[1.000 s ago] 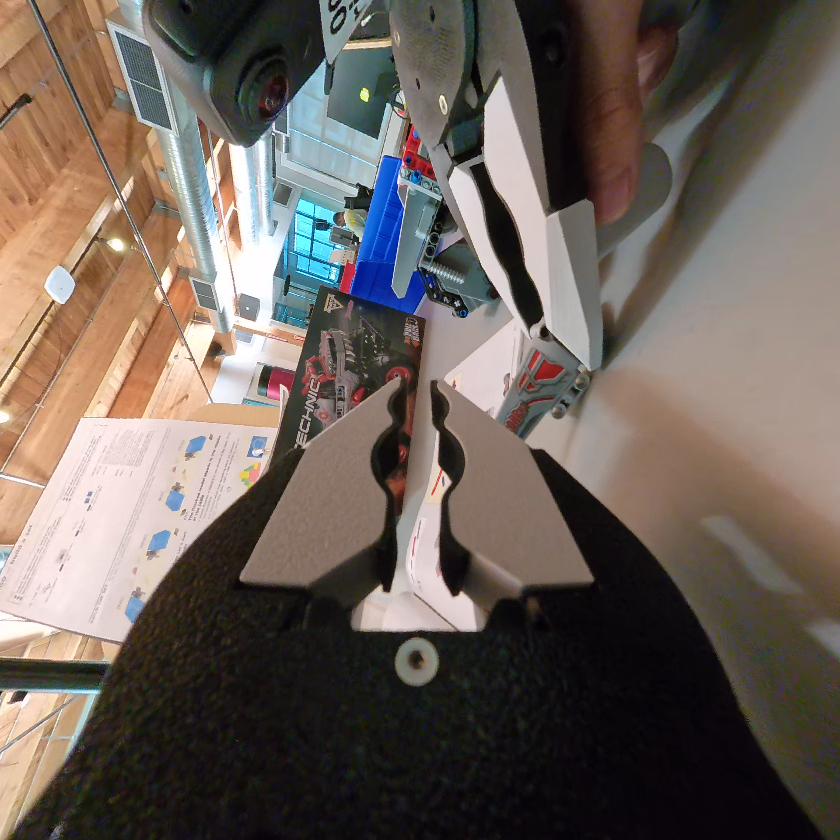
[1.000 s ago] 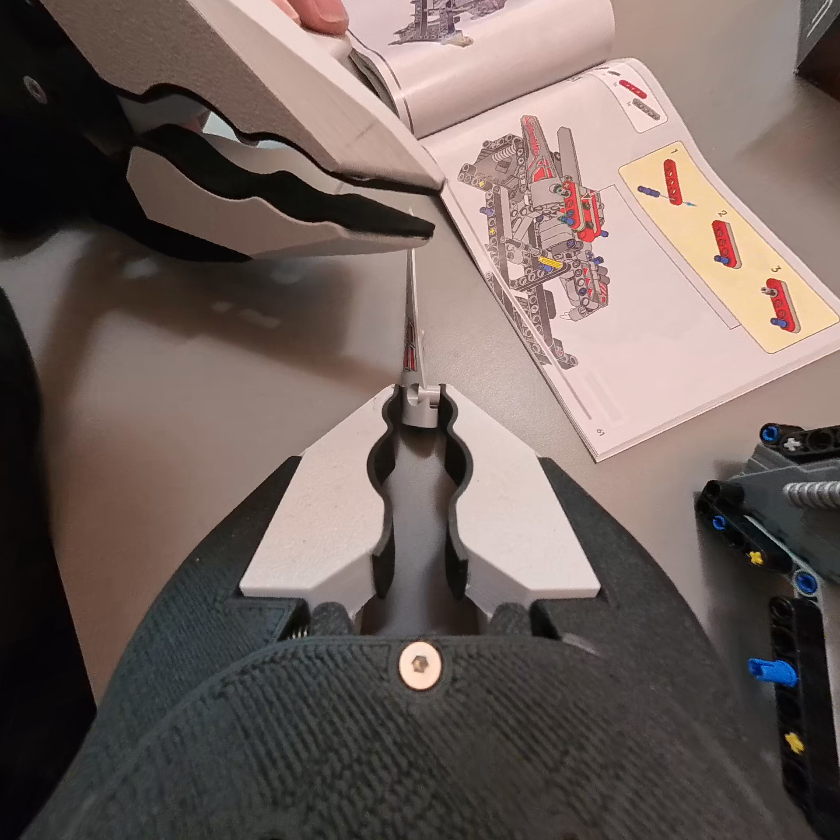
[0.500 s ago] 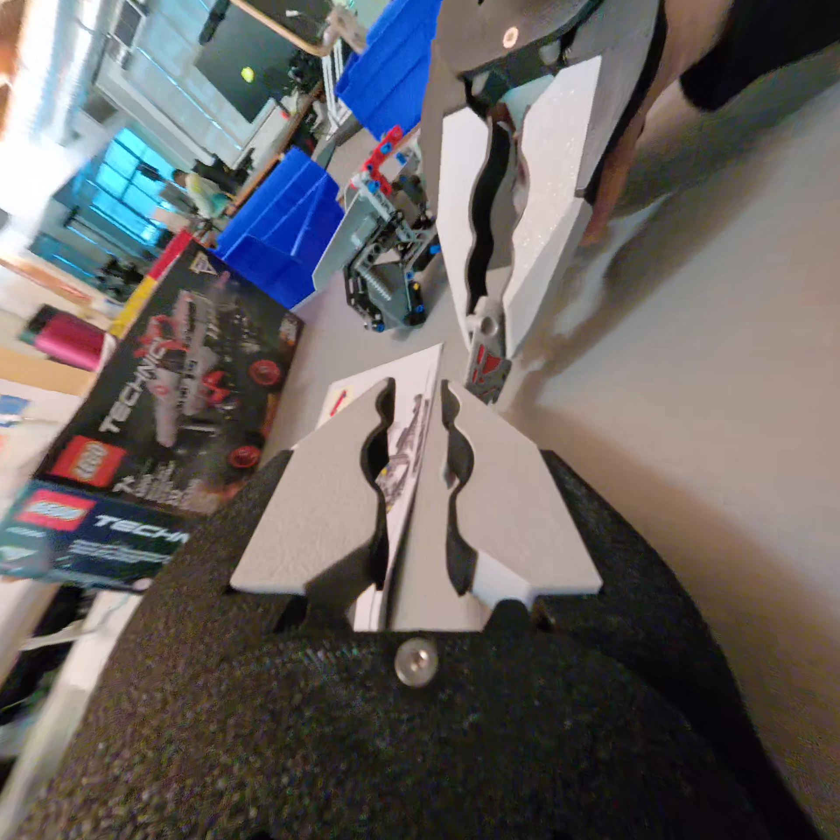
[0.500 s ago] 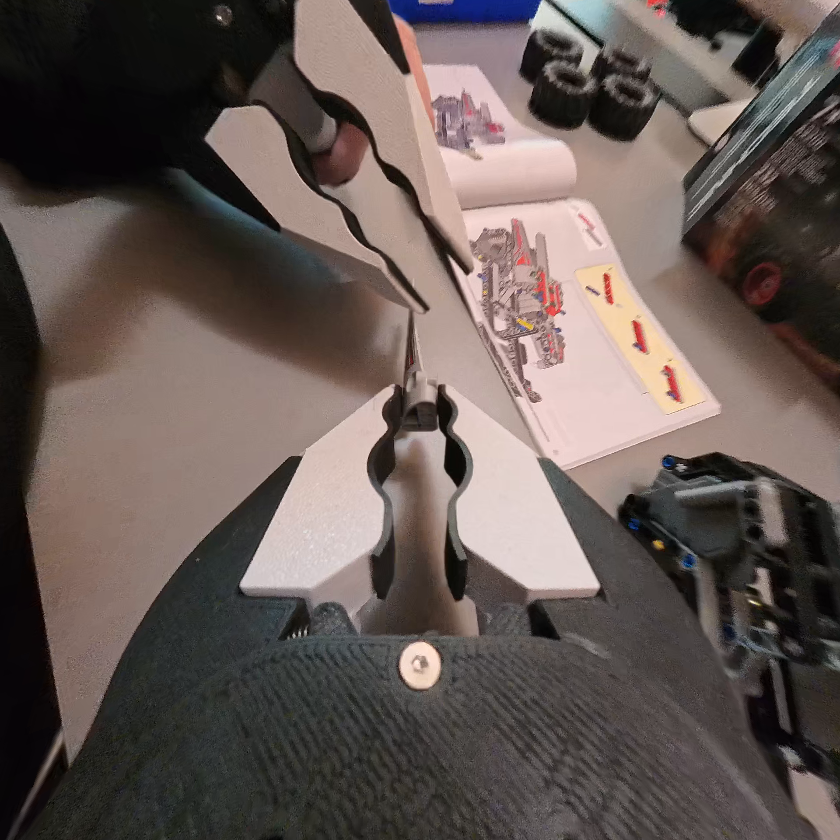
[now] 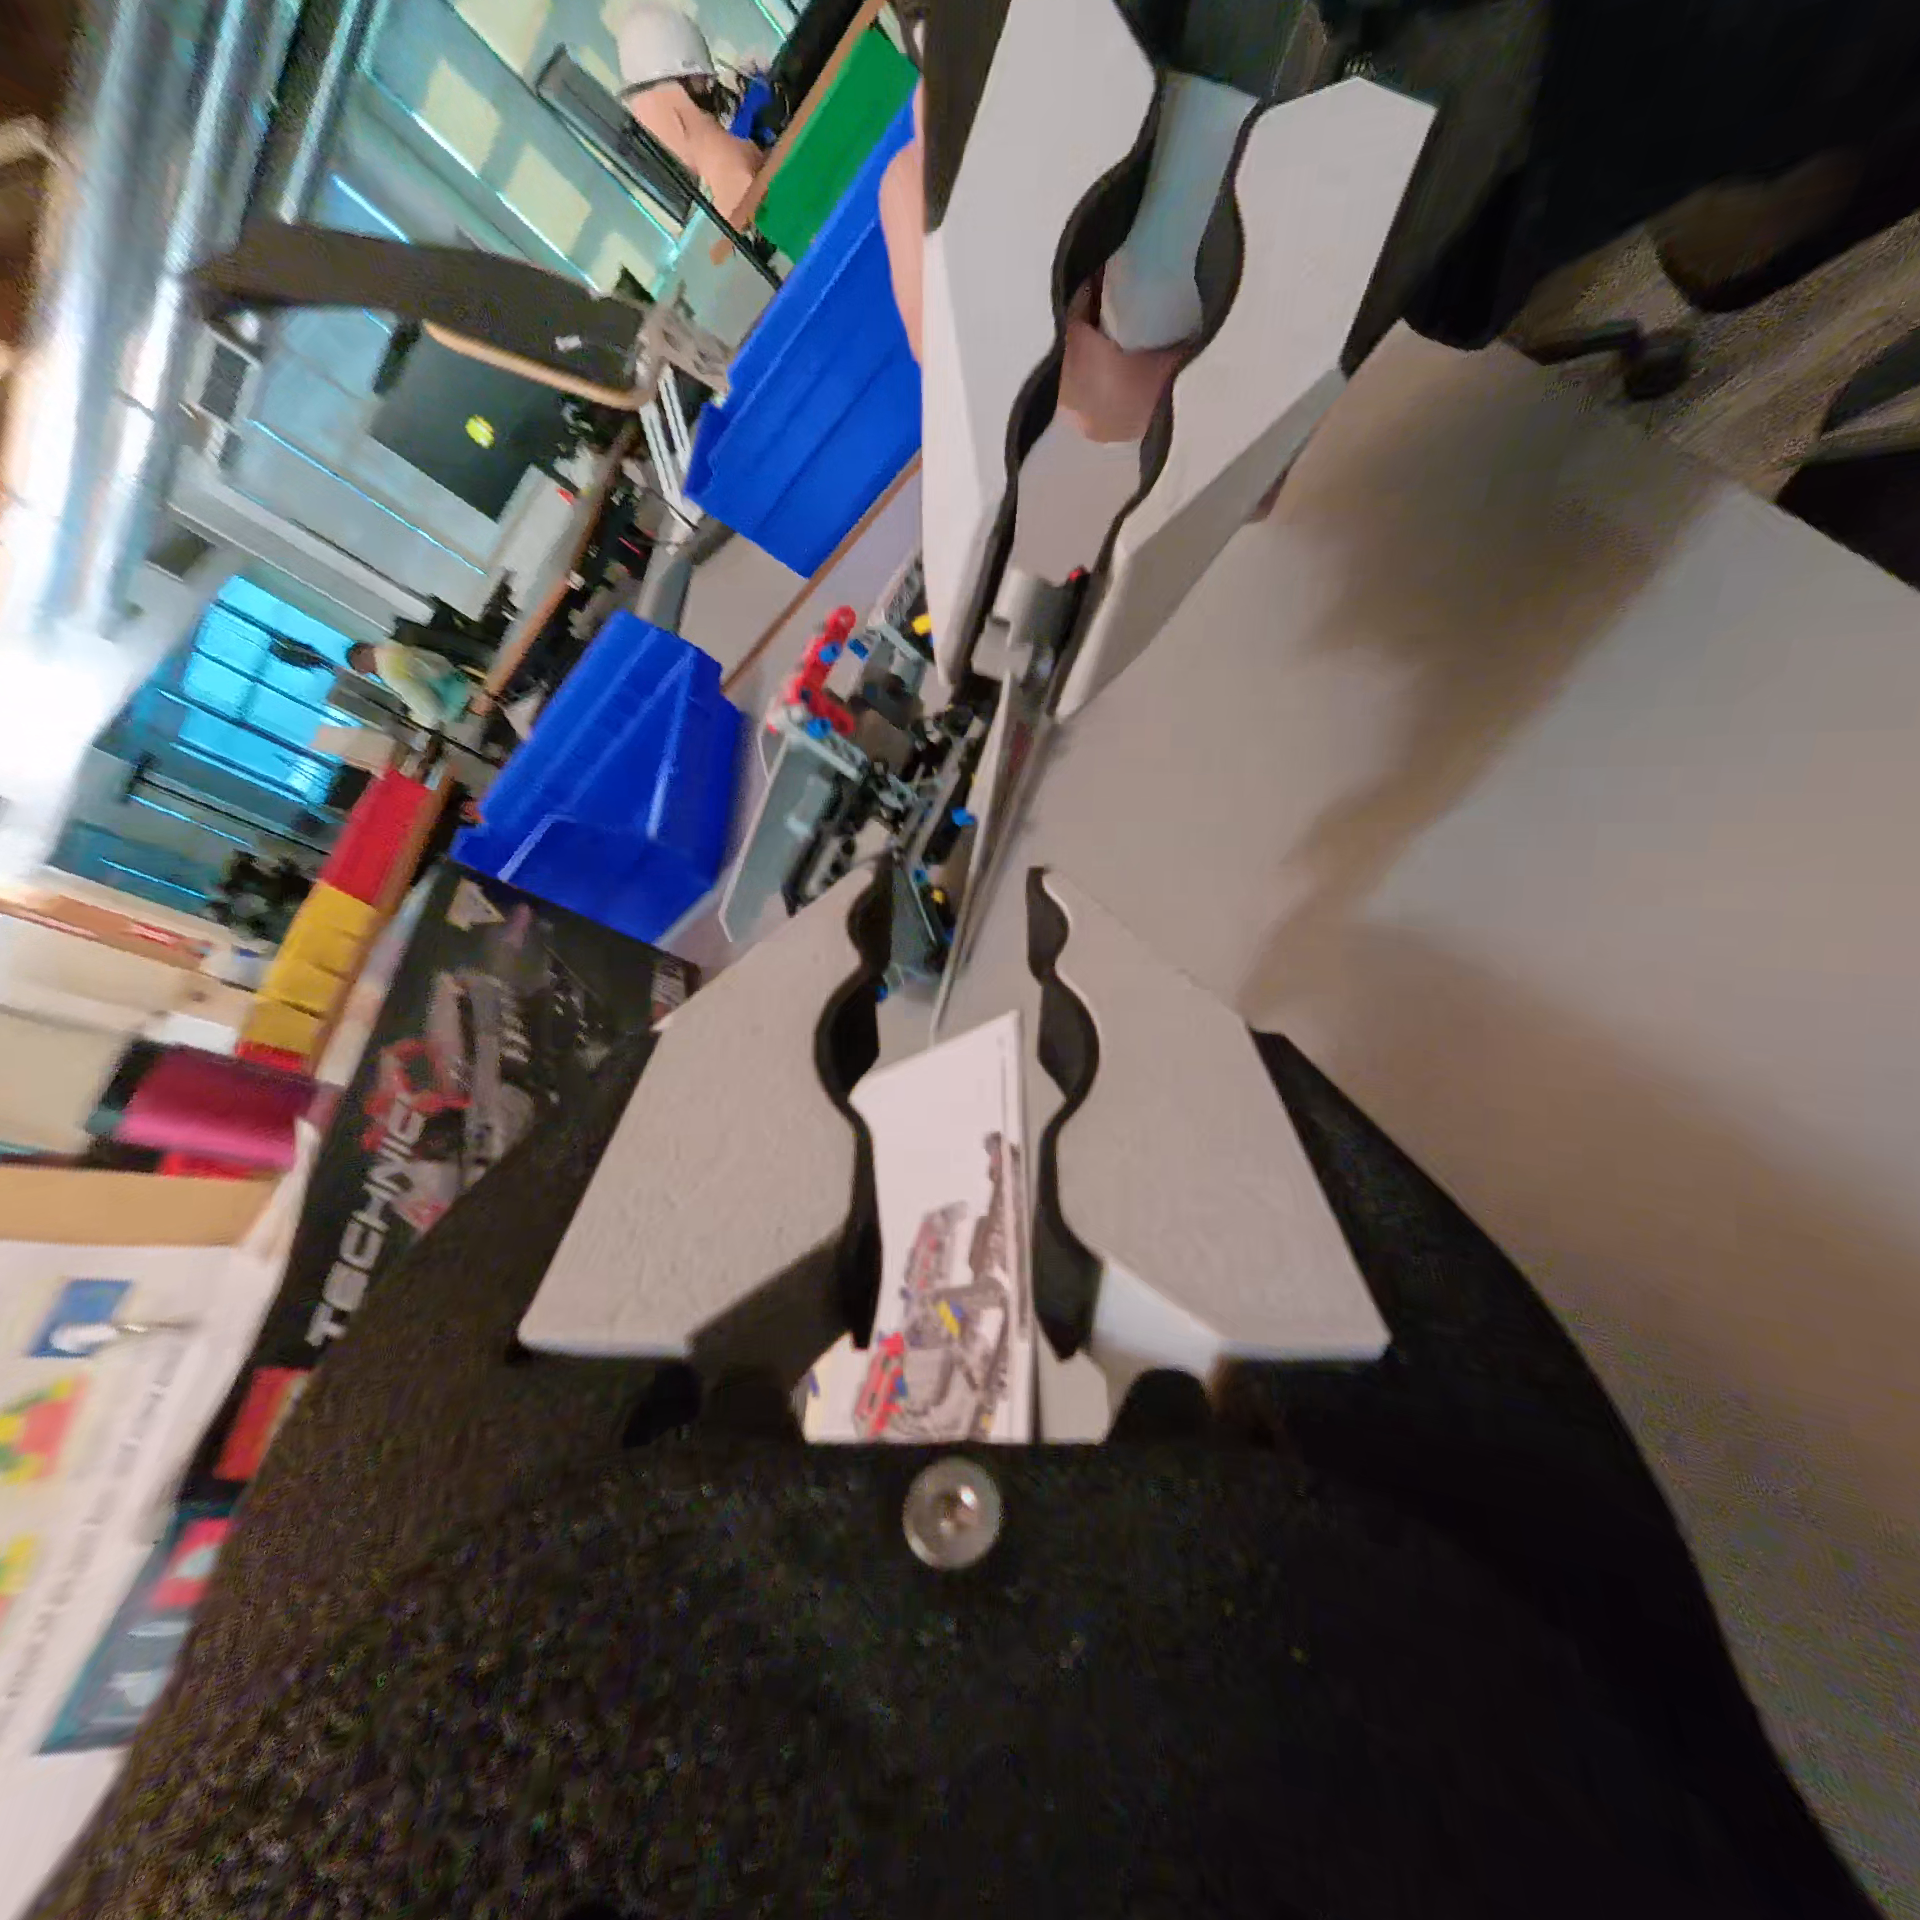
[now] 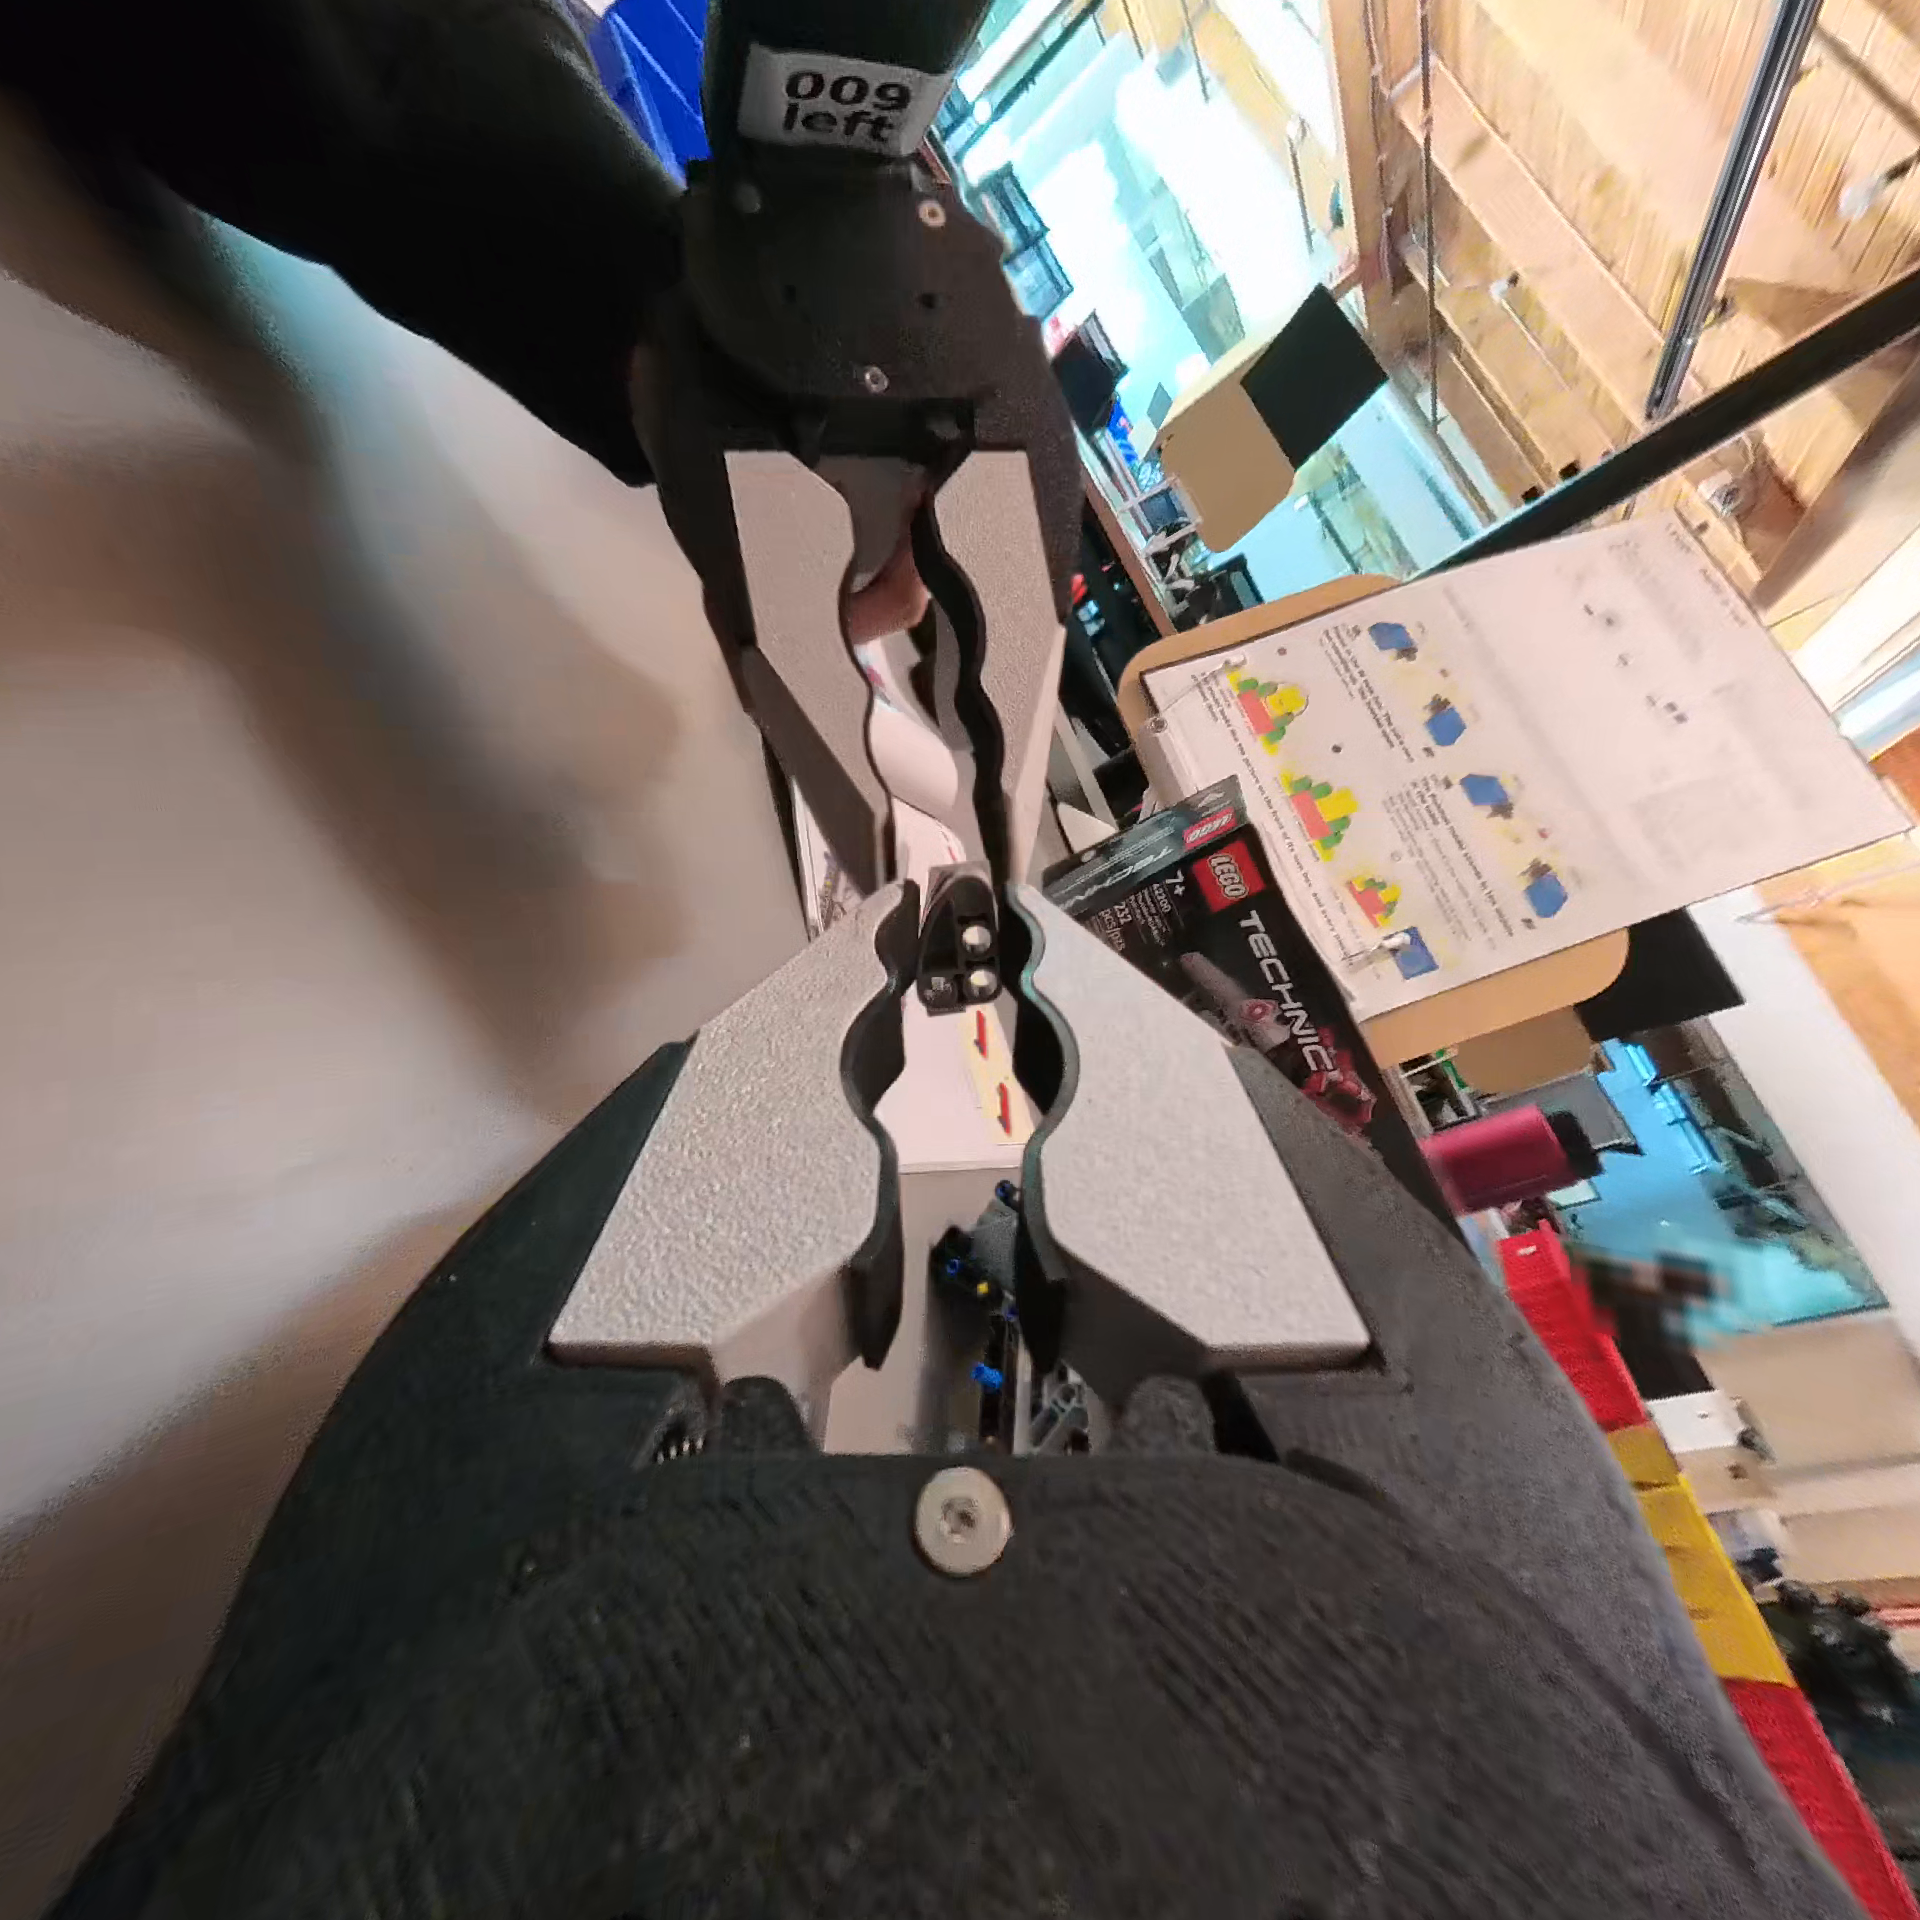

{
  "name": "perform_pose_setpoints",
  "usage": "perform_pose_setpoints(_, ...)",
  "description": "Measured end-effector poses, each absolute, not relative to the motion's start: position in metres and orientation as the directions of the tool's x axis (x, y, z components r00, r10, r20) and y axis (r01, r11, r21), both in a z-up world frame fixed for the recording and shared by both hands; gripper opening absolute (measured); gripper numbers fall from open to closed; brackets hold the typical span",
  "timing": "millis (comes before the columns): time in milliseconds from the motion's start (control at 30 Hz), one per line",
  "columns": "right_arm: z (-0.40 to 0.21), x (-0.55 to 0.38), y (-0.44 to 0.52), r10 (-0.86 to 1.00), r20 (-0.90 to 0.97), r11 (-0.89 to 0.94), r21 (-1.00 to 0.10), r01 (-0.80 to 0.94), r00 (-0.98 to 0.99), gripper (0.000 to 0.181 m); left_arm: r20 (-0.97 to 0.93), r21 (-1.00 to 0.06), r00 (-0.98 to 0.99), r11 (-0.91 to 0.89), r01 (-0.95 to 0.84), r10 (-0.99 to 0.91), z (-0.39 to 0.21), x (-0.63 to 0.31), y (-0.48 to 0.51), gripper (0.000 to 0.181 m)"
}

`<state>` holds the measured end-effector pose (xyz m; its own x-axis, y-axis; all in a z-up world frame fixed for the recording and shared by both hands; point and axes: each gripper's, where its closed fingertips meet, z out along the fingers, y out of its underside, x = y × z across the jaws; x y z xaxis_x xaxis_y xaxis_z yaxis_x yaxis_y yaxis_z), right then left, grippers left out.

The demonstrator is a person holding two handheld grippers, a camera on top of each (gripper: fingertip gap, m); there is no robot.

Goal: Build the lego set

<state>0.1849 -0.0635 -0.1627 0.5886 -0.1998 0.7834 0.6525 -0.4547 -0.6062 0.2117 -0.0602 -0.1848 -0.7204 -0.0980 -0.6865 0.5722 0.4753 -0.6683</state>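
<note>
Pinching the grey panel piece (image 6: 961, 961) at its tips, right hand-held gripper (image 6: 961, 935).

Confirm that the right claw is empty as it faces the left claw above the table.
Not empty. The right claw is shut on a grey lego panel, as the left wrist view shows. It does face the left claw above the table.

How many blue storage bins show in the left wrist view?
2: one blue bin behind the right gripper, the other blue bin nearer, beside the partly built model. More may be hidden behind the grippers.
</note>
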Motion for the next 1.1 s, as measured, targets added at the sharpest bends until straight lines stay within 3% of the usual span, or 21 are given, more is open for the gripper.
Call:
perform_pose_setpoints(100,-0.153,0.18,-0.069,-0.228,0.812,-0.439,-0.579,0.687,0.538,0.013,-0.783,-0.577,-0.616,0.479,0.662,-0.091,-0.172,0.208,-0.071,0.005)
perform_pose_setpoints(167,-0.146,0.178,-0.075,-0.255,0.809,-0.42,-0.586,0.692,0.53,0.013,-0.861,-0.472,-0.503,0.495,0.73,-0.081,-0.162,0.207,-0.075,0.001)
perform_pose_setpoints(233,-0.133,0.181,-0.087,-0.333,0.81,-0.406,-0.586,0.701,0.484,0.03,-0.931,-0.328,-0.362,0.537,0.777,-0.045,-0.156,0.208,-0.077,0.0)
perform_pose_setpoints(300,-0.133,0.186,-0.098,-0.359,0.795,-0.423,-0.605,0.674,0.489,0.037,-0.962,-0.212,-0.273,0.578,0.788,0.02,-0.159,0.21,-0.078,0.0)
perform_pose_setpoints(433,-0.142,0.185,-0.103,-0.317,0.8,-0.449,-0.6,0.662,0.51,0.033,-0.965,-0.153,-0.251,0.599,0.786,0.083,-0.164,0.21,-0.084,0.0)
perform_pose_setpoints(500,-0.15,0.185,-0.105,-0.276,0.812,-0.488,-0.579,0.653,0.514,0.022,-0.958,-0.155,-0.268,0.609,0.778,0.099,-0.166,0.212,-0.086,0.0)
perform_pose_setpoints(667,-0.164,0.188,-0.107,-0.217,0.827,-0.545,-0.543,0.639,0.519,0.012,-0.893,-0.218,-0.415,0.64,0.737,0.175,-0.178,0.213,-0.089,0.0)
perform_pose_setpoints(767,-0.173,0.193,-0.11,-0.236,0.763,-0.547,-0.616,0.567,0.602,0.011,-0.793,-0.33,-0.572,0.641,0.692,0.21,-0.186,0.214,-0.089,0.0)
perform_pose_setpoints(933,-0.173,0.208,-0.117,-0.404,0.359,-0.369,-0.905,0.209,0.841,0.011,-0.621,-0.596,-0.766,0.532,0.601,0.169,-0.179,0.217,-0.1,0.001)
perform_pose_setpoints(1100,-0.172,0.222,-0.122,-0.46,0.047,-0.232,-0.97,-0.069,0.887,0.012,-0.418,-0.765,-0.89,0.457,0.454,0.184,-0.174,0.226,-0.108,0.001)
